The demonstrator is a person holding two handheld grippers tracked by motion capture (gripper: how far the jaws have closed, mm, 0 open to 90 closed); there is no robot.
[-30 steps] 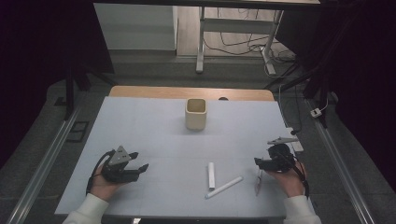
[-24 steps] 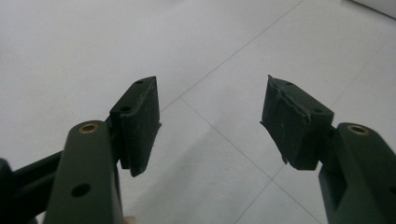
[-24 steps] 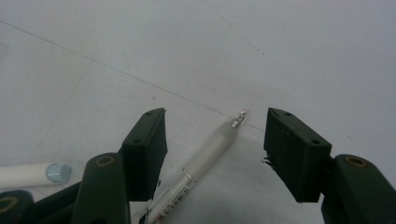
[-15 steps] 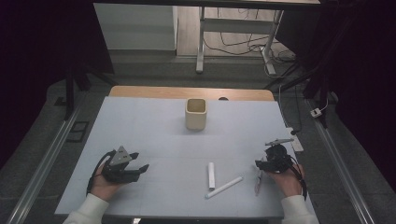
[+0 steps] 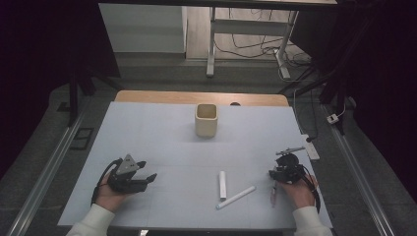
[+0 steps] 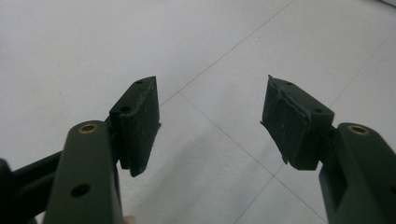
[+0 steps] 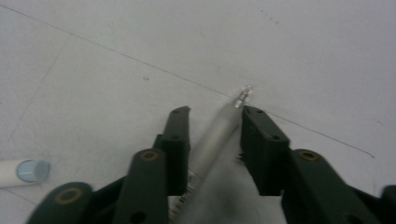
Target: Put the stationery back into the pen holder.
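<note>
The right claw (image 7: 212, 135) has just been closing around an unmarked pen (image 7: 215, 133).

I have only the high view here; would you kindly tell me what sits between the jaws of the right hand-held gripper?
Observer: The right hand-held gripper straddles a slim translucent pen, its tip pointing away. The jaws have just been closing, and slight gaps show beside the barrel.
Operator: Thank you. Is the left hand-held gripper holding anything?
Observer: No. The left hand-held gripper is open, with bare table between its pads.
Operator: Is anything else close to the right one?
Observer: A white tube with a pale-blue end lies at the left edge of the right gripper view.
</note>
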